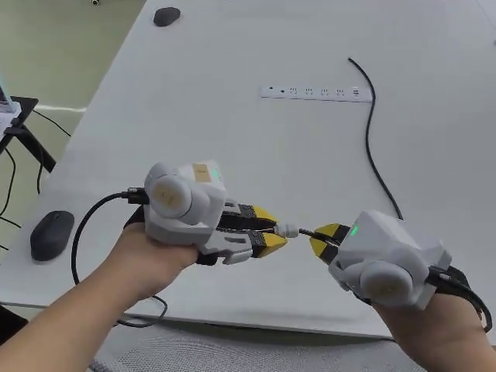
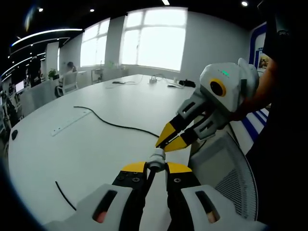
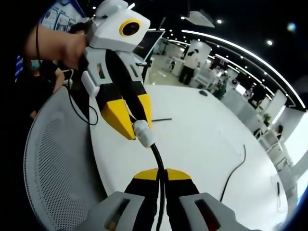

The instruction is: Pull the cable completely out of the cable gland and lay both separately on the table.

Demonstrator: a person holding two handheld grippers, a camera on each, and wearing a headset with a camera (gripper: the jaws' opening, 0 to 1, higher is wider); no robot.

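Note:
A small white cable gland (image 1: pixel 287 230) is held above the table's near edge, with my left gripper (image 1: pixel 275 230) shut on it. A thin black cable (image 1: pixel 306 232) runs out of the gland to my right gripper (image 1: pixel 322 239), which is shut on it a short way off. In the left gripper view the gland (image 2: pixel 156 159) sits between my yellow tips (image 2: pixel 156 167), and the right gripper (image 2: pixel 166 142) comes in from the right. In the right gripper view the cable (image 3: pixel 158 156) rises from my own tips (image 3: pixel 161 174) to the gland (image 3: pixel 144 132) in the left gripper (image 3: pixel 132 122).
On the white table (image 1: pixel 232 139) lie a white power strip (image 1: pixel 316 93) with its long black lead (image 1: pixel 370 139), a dark mouse (image 1: pixel 51 234) at the left edge and another (image 1: pixel 166 15) at the far end. A mesh chair (image 3: pixel 57 159) stands below the grippers.

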